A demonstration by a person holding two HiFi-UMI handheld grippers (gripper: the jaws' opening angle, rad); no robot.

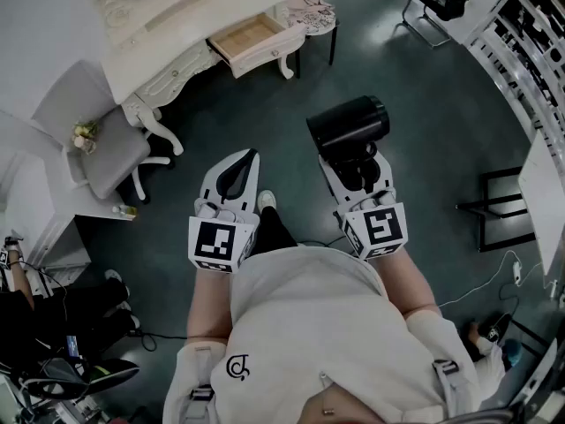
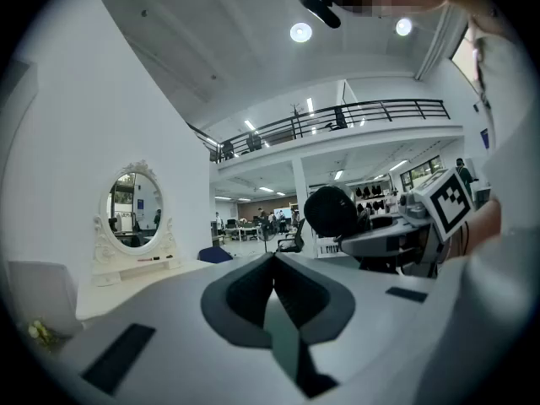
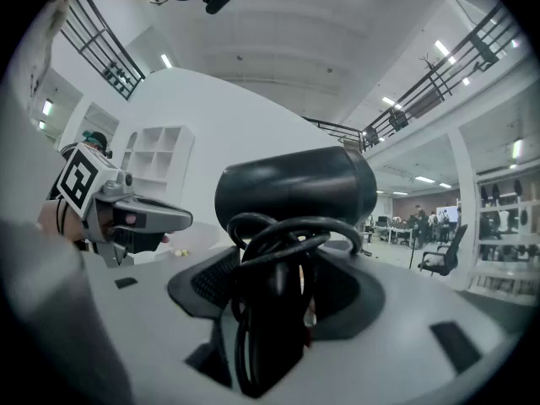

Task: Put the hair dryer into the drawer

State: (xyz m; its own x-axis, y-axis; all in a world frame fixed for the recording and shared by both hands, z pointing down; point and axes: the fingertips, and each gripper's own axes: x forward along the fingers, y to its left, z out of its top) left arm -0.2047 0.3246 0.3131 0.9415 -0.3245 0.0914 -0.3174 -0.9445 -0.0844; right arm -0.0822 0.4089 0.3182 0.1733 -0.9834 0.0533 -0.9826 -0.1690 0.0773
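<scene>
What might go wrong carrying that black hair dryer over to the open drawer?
The right gripper holds the hair dryer only by its handle, with the big barrel past the jaws, so it might tip or slip. The cord looped round the handle could come loose and catch on the edge of the drawer.

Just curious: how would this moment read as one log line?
right gripper: shut on hair dryer | left gripper: shut, empty | drawer: open, ahead
</scene>
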